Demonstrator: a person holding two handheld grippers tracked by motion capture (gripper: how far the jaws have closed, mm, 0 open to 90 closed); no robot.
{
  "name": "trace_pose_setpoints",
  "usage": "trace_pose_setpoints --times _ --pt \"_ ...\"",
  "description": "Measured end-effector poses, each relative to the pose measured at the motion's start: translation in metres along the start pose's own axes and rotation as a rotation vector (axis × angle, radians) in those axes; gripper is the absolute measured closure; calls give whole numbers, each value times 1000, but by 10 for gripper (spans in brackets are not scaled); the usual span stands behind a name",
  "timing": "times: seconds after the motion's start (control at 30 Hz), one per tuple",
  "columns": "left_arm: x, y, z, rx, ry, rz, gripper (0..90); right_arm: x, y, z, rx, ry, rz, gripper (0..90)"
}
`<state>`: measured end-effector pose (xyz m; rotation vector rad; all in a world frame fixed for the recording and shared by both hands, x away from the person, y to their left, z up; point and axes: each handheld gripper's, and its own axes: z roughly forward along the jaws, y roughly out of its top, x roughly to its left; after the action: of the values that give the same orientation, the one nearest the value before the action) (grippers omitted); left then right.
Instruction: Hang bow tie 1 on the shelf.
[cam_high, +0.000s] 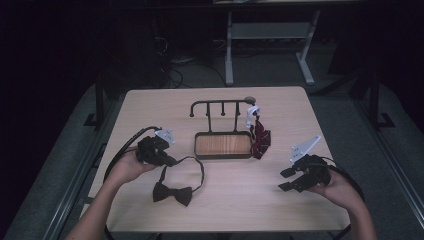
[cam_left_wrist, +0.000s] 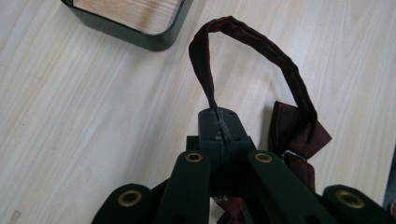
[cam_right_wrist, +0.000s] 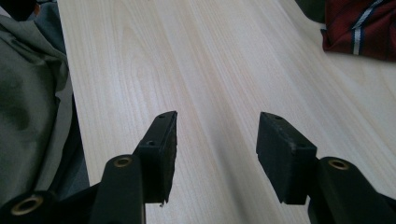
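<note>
A dark maroon bow tie (cam_high: 172, 192) lies on the table in front of the person, its neck strap (cam_high: 196, 164) looping up toward the tray. My left gripper (cam_high: 170, 161) is shut on one end of that strap (cam_left_wrist: 261, 44); the bow (cam_left_wrist: 299, 135) lies just to the right of the jaws. A black rack (cam_high: 220, 107) with hooks stands over a wooden-bottomed tray (cam_high: 223, 145). A red striped tie (cam_high: 260, 137) hangs from the rack's right end beside a white clip (cam_high: 251, 114). My right gripper (cam_high: 288, 179) hovers open at the right, with bare table between its fingers (cam_right_wrist: 161, 149).
The striped tie's cloth (cam_right_wrist: 362, 28) shows at the top right of the right gripper view. The tray's dark corner (cam_left_wrist: 154, 39) lies ahead of the left gripper. Grey cloth (cam_right_wrist: 28, 93) hangs off the table's edge. A desk frame (cam_high: 270, 40) stands on the floor beyond the table.
</note>
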<state>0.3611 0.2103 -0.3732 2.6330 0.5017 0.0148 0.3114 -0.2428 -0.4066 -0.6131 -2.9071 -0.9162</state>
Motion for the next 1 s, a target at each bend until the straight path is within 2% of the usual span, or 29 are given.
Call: trace_pose_setpoints --times 0.23,0.57,1.0 --pt "-2 5 -11 -12 -2 7 894 0 0 0 -1 -1 -1 470" --pt "-2 12 -15 -12 -12 20 894 -1 -1 1 -6 6 3 466" --pt "-2 26 -29 4 -14 45 895 0 -2 -3 -16 5 3 460"
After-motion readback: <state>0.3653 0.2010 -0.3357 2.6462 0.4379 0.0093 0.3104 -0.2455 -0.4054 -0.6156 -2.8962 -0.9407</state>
